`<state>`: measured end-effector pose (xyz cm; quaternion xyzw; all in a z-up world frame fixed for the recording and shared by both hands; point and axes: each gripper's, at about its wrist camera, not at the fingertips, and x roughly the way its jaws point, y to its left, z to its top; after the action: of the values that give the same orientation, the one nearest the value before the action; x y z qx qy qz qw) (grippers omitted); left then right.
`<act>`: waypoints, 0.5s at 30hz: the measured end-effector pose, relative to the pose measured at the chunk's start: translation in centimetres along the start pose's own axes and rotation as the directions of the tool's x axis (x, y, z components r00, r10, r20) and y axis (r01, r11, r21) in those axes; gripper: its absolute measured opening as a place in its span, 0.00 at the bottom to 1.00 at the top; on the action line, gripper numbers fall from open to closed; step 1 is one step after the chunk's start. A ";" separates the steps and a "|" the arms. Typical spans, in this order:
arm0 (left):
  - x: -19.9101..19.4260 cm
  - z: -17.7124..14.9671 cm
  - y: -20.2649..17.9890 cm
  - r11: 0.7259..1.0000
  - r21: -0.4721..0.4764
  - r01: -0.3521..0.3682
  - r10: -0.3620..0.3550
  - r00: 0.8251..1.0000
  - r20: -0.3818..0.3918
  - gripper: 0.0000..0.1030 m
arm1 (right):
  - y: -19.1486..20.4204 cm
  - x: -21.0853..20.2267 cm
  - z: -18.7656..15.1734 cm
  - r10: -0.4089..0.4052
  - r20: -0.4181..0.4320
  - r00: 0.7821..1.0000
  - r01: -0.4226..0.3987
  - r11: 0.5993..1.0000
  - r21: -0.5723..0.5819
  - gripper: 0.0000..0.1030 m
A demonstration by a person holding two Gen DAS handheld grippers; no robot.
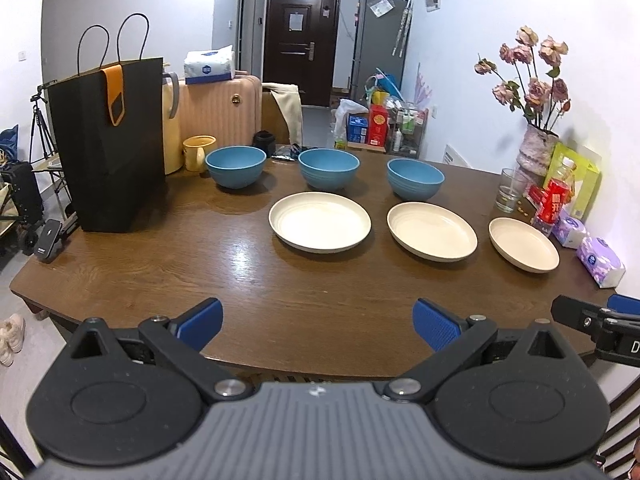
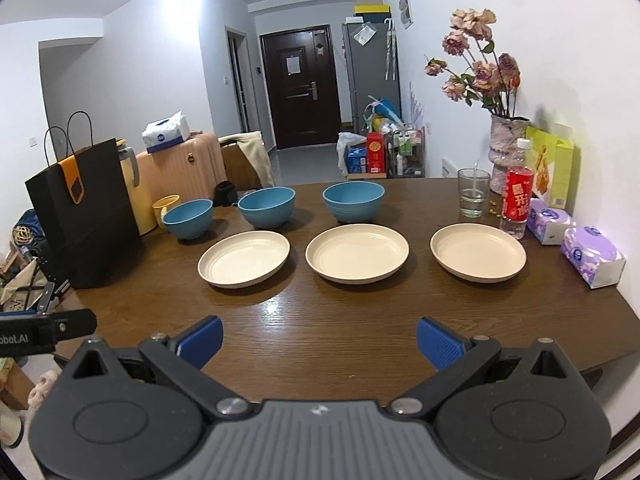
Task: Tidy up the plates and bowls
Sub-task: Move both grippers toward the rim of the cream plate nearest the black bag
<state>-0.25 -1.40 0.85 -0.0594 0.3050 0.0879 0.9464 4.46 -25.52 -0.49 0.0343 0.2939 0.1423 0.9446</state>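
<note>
Blue ribbed bowls [image 1: 328, 168] and cream round plates [image 2: 357, 253] line the brown wooden surface [image 1: 224, 264]; both grippers' jaws gape wide, empty. Only the left view shows beige sneakers [image 1: 11, 336].

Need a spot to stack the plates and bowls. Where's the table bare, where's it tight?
Bare: the wide near strip of the table between both open grippers and the three cream plates, and the patch between the black paper bag and the leftmost plate.

Crowded: the right edge, with the glass, red-labelled bottle, vase and tissue packs. The blue bowls line the far side.
</note>
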 end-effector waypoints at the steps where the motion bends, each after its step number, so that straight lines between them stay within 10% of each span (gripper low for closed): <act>1: 0.0 0.1 0.1 1.000 -0.002 -0.002 0.002 1.000 0.003 1.00 | 0.0 0.1 0.1 0.008 -0.002 1.000 -0.008 1.000 0.004 1.00; 15: 5.4 3.8 2.9 1.000 -0.002 0.016 -0.016 1.000 -0.007 1.00 | 1.3 5.5 3.3 -0.012 -0.024 1.000 0.013 0.999 0.037 1.00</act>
<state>5.65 2.78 0.57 -0.0630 0.3078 0.0805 0.9459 10.33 -22.62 -0.57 0.0484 0.3079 0.1311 0.9411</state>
